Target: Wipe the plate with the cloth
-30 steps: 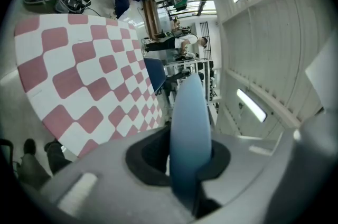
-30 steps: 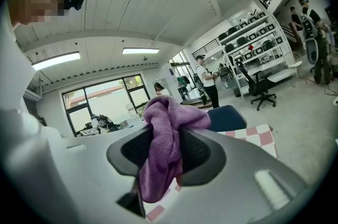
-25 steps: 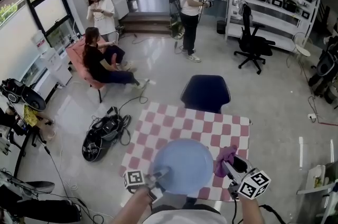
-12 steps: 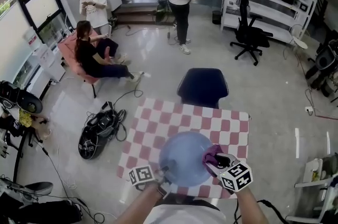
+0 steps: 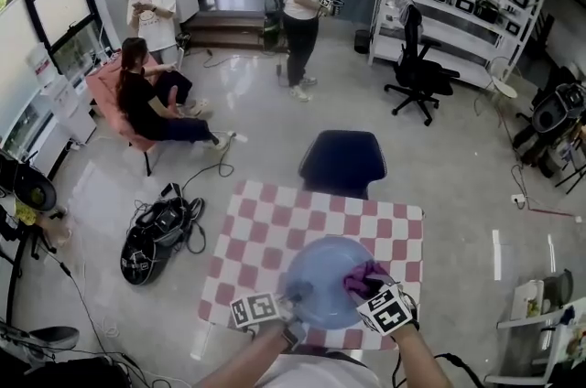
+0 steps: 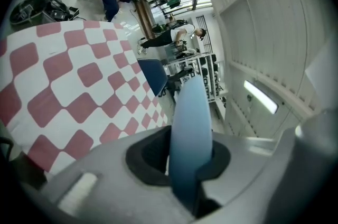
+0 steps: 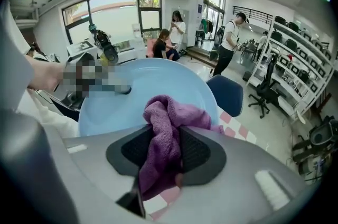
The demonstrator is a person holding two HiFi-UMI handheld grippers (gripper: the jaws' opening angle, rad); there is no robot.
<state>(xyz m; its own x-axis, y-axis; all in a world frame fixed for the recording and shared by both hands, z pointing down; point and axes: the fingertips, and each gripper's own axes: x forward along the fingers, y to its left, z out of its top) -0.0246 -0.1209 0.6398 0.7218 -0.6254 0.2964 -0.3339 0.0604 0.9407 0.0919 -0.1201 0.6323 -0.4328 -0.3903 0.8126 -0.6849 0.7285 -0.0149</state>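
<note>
On the floor, left of the tabletop [image 5: 261, 226], lies a black bag [image 5: 157, 242] with cords. The tabletop has a cloth of pink and white squares on it. A big, round, light blue plate [image 5: 316, 285] is over the near part of the tabletop. The left tongs [image 6: 190, 162] are at the plate's left edge. They are almost shut and pinch the rim of the plate. In the left gripper view the plate stands on its edge between the two tong tips, and the squared tabletop shows off to one side, so the plate is tipped up and not lying flat. A purple cloth [image 7: 165, 130] sits on the right part of the plate. It is soft and all bunched up. The right tongs [image 5: 366, 283] are only a little way open and squeeze the cloth tight. The cloth fills the gap between them. A fat fold of the cloth sticks out past the tong tips and touches the blue face of the plate. Behind the tabletop, at its far edge, stands a dark blue chair [image 5: 341, 159].
</note>
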